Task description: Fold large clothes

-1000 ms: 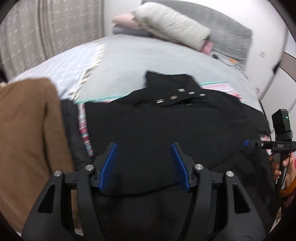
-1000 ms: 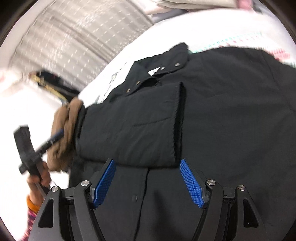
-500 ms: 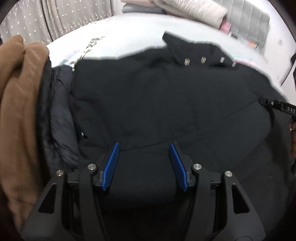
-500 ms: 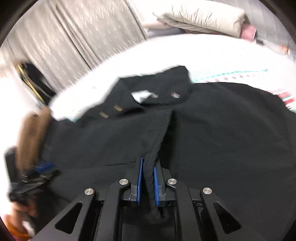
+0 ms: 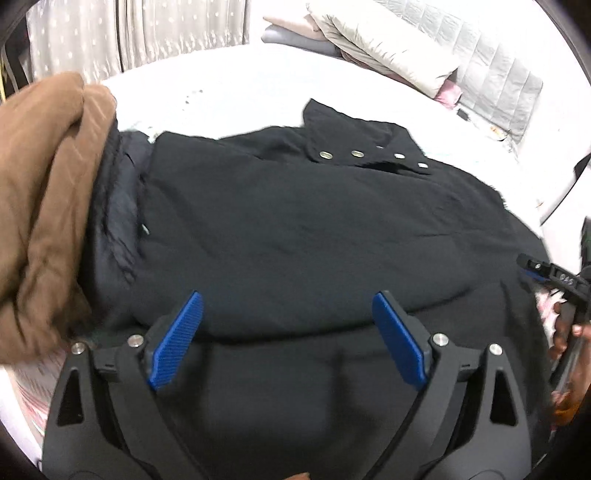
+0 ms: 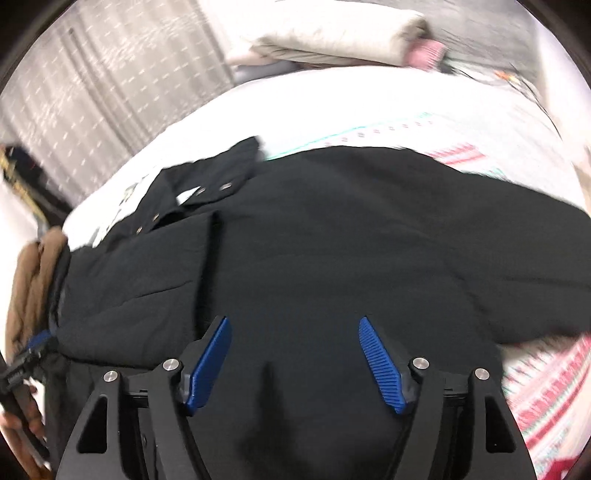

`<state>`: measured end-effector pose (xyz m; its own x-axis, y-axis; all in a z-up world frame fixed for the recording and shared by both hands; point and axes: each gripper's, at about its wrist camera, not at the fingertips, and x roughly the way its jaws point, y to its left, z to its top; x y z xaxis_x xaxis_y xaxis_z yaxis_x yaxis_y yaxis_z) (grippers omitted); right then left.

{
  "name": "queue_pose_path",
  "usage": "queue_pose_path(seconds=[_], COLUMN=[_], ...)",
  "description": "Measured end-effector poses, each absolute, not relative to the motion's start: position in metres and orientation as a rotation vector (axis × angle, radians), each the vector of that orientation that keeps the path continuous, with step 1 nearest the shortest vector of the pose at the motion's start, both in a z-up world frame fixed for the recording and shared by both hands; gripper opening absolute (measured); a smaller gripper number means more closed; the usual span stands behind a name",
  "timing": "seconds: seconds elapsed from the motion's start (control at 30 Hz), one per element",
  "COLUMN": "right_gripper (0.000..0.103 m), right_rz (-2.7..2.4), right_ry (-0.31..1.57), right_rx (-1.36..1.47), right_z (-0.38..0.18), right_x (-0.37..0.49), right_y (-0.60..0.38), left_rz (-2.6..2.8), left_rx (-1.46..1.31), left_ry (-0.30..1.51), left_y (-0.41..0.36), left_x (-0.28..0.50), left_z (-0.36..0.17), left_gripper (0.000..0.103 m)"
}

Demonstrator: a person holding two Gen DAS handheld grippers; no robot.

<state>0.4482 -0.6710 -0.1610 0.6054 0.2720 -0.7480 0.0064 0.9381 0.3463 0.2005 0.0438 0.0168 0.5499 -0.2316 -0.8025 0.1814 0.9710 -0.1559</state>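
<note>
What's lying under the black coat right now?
The black coat rests on the bed; a striped patterned blanket shows past its edge. Whatever lies beneath its middle is covered.

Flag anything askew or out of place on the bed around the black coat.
The brown garment lies bunched in a heap on the black coat's left edge, not folded. The coat's collar sits crooked, one flap sticking up. Nothing looks spilled or damaged.

Bed (image 5: 229,85), pillow (image 5: 384,40), curtain (image 5: 129,33), grey headboard (image 5: 495,85)
</note>
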Motion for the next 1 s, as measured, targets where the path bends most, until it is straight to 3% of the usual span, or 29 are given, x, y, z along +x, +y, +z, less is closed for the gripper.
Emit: queue_pose_path(seconds=[0.13,0.23,0.47,0.9,0.93,1.0], right_gripper=[0.074,0.074,0.074,0.074,0.074,0.061], right_rz=[0.102,0.047,-0.095,-0.216,-0.235,-0.284], right_ry=[0.91,0.905,0.895,0.603,0.564,0.525], right_rx=[0.449,0.526,0.698,1.092,1.139,1.186], right_z=[-0.163,-0.172,-0.207,-0.235,-0.238,-0.242], right_x=[0.429,0.412,0.374,0.375,0.376,0.383], right_y=[-0.718,-0.759,-0.845,-0.933,-0.936,-0.934], left_rz=[-0.289,-0.316,-0.315,-0.351,-0.361,-0.385], left_rx=[-0.127,-0.167,-0.269,-0.21,-0.227,-0.274], left_ry=[0.978,0.957,1.003,0.959,0.957,0.966], left_y=[0.035,0.033,0.037,0.033,0.036,0.042], left_x=[0.183,0.175,0.175,0.181,0.181,0.184], left_z=[0.018,0.011,-0.055,-0.057,-0.056,-0.052], left_gripper=[0.102,0.102,0.102,0.102,0.102,0.102])
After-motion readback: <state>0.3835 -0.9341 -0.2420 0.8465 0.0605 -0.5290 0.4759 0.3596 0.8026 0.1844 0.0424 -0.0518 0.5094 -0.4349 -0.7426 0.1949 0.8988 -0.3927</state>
